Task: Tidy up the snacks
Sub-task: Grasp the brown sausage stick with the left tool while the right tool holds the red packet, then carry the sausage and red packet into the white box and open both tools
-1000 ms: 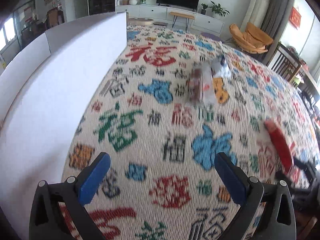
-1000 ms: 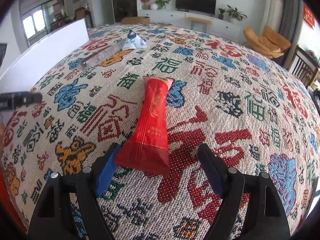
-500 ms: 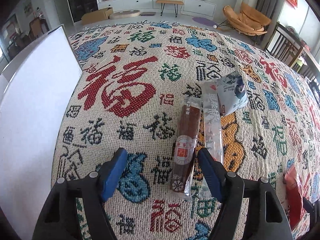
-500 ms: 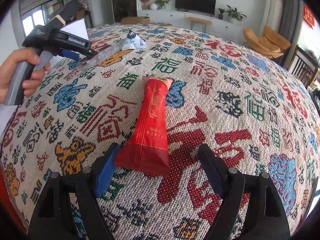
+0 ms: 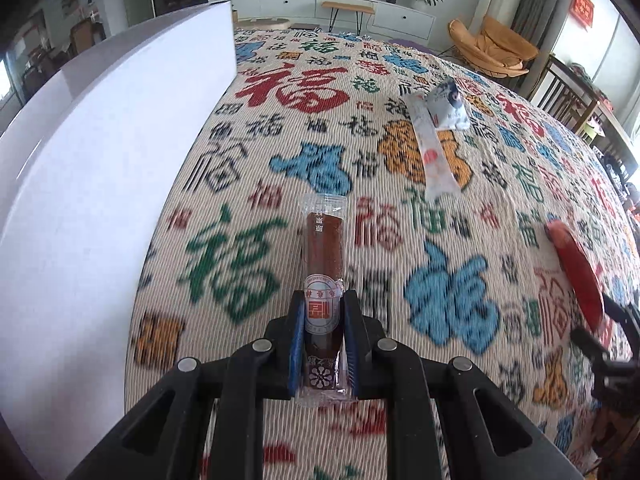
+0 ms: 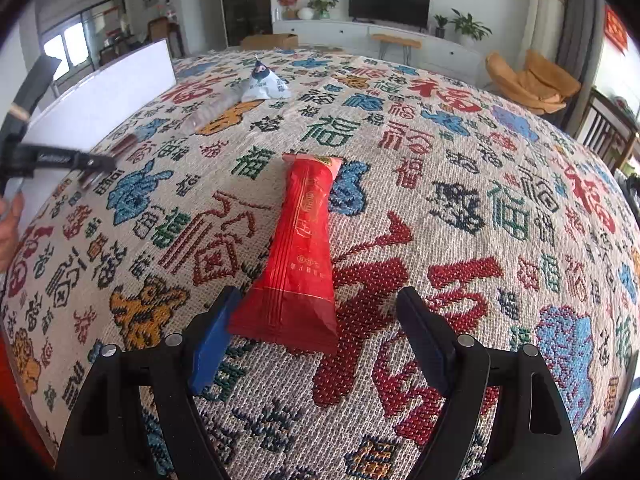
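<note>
The left gripper [image 5: 322,332] had snapped shut, jaws wide a second earlier and now clamped on the near end of the brown bar [image 5: 323,256]. That bar had lain on the cloth [image 5: 460,300] beside the white stick [image 5: 430,152] half a second before; here it jutted forward from the pads, apparently off the cloth, clear of the stick and of the triangle pouch [image 5: 448,106]. The white box [image 5: 100,168] rose just to the left. One snack was in hand, so carrying it into the box looked the likely next leg, though the box's opening was not visible.

The right gripper [image 6: 316,340] hadn't budged: jaws spread wide, straddling the near end of the red packet [image 6: 298,256], pads apparently clear of it. The packet lay flat on the cloth, ungrasped.
</note>
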